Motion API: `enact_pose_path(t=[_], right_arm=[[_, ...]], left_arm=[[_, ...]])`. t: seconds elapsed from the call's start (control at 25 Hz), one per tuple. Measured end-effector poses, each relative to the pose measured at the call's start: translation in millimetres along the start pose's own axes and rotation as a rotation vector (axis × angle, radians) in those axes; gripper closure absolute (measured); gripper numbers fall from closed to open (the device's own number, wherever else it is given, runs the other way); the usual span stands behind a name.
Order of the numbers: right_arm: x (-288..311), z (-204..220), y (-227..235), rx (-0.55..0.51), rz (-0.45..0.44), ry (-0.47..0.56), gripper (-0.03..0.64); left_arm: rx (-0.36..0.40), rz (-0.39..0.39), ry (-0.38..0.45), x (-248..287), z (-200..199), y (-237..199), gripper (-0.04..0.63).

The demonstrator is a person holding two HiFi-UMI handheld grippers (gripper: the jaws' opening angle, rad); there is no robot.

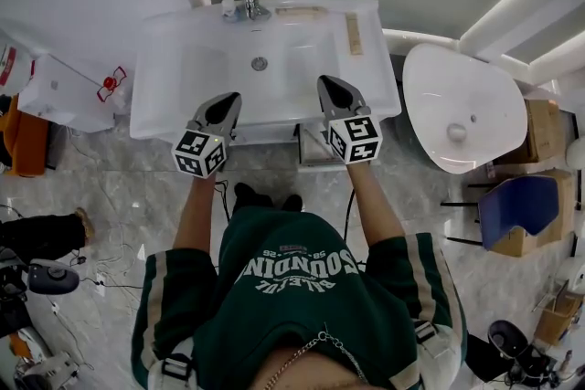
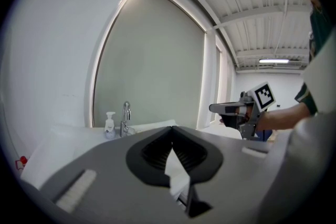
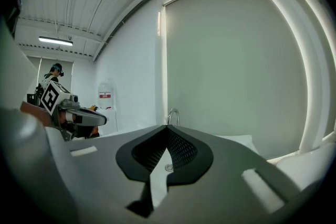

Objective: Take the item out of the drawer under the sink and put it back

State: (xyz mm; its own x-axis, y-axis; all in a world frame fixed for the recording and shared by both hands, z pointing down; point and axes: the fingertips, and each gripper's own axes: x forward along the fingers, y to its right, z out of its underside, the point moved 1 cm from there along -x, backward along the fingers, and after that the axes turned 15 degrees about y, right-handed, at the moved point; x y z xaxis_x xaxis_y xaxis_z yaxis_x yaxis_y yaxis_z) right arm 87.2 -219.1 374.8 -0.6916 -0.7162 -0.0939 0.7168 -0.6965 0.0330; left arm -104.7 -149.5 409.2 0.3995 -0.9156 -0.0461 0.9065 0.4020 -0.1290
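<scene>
I stand in front of a white sink (image 1: 219, 59) with a tap (image 1: 251, 5) at its back rim. My left gripper (image 1: 224, 105) hovers over the sink's front edge, shut with nothing in it; in its own view the left gripper (image 2: 172, 128) has its tips together. My right gripper (image 1: 329, 87) is beside it, also shut and empty, as the right gripper (image 3: 167, 127) shows in its own view. Part of the cabinet (image 1: 315, 149) under the sink shows between my arms. I cannot see into any drawer, and no item is visible.
A soap bottle (image 1: 228, 5) stands by the tap. Two pale strips (image 1: 354, 34) lie on the sink rim. A white oval basin (image 1: 462, 110) sits to the right, with a blue chair (image 1: 521, 205) and cardboard boxes beyond. A white box (image 1: 64, 96) is at the left.
</scene>
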Motion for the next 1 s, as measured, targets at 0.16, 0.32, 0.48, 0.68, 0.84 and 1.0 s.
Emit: enact_pose_path(t=[0.16,0.32,0.48,0.68,0.84,1.0], right_arm=[[-4,7,-6,-0.001,-0.022,-0.009,0.615],[-7,10,-7,0.002,-0.027,-0.018,0.615],[-7,9,-8,0.004,-0.032,-0.016,0.615],[-6,10,-9,0.010,-0.037,-0.014,0.615],[-7,12,-8,0.011,-0.037,-0.015,0.615],[-9,13,-7,0.013,-0.037,-0.017,0.615]], left_arm=[[-0.004,-0.003,-0.002,-4,3,2,0.546],[-0.005,-0.007,-0.003,-7,2,2,0.546],[-0.005,-0.009,-0.006,-7,1,2,0.545],[-0.008,-0.007,-0.006,-7,3,3,0.546],[-0.009,-0.005,-0.008,-5,5,4,0.546],[-0.010,-0.004,-0.008,-3,7,6,0.546]])
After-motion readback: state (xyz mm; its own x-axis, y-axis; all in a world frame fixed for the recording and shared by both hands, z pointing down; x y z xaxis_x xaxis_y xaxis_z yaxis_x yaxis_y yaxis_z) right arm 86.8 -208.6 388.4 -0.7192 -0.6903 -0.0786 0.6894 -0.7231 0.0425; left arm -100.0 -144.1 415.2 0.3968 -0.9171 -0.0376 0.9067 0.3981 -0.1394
